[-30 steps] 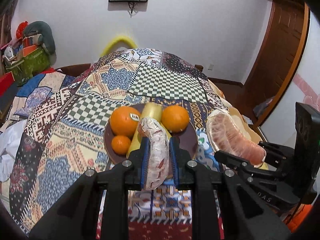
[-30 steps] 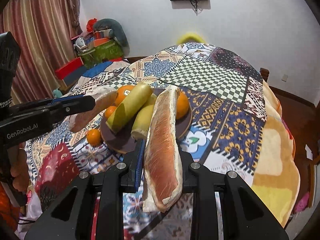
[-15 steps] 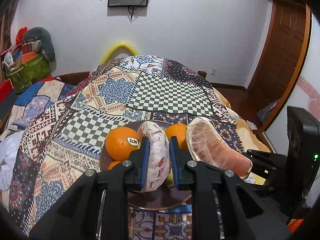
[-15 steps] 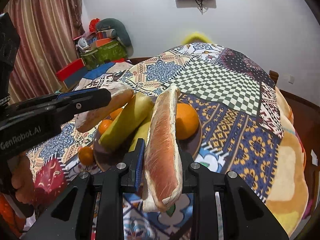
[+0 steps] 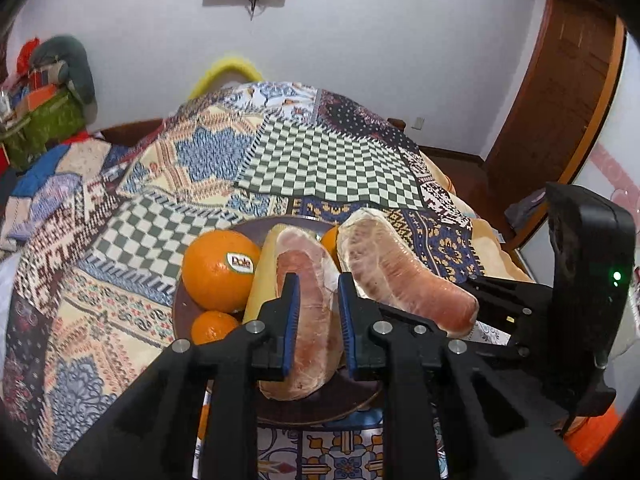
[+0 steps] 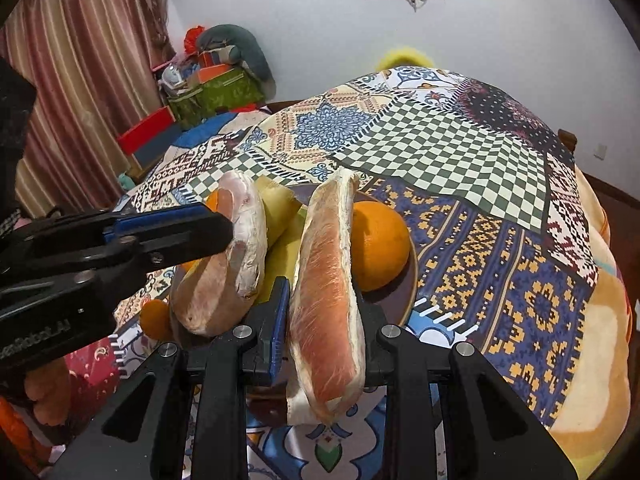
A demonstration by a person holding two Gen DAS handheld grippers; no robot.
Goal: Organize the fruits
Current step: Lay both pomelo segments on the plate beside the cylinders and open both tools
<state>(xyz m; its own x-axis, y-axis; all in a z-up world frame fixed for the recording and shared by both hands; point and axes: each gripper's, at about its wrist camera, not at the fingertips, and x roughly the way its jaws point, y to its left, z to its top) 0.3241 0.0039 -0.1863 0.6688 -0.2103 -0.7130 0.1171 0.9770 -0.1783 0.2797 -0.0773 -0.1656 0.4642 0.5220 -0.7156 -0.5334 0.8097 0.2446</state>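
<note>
Pomelo wedges: pink flesh, pale pith

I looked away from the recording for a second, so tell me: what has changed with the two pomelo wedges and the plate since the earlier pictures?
Both grippers carried their wedges forward and down to the brown plate. The left gripper now holds its pomelo wedge over the plate's near half; the right gripper has brought the second wedge alongside. Nothing was let go: both jaws stay clamped. The oranges and yellow fruit lie as before.
</note>
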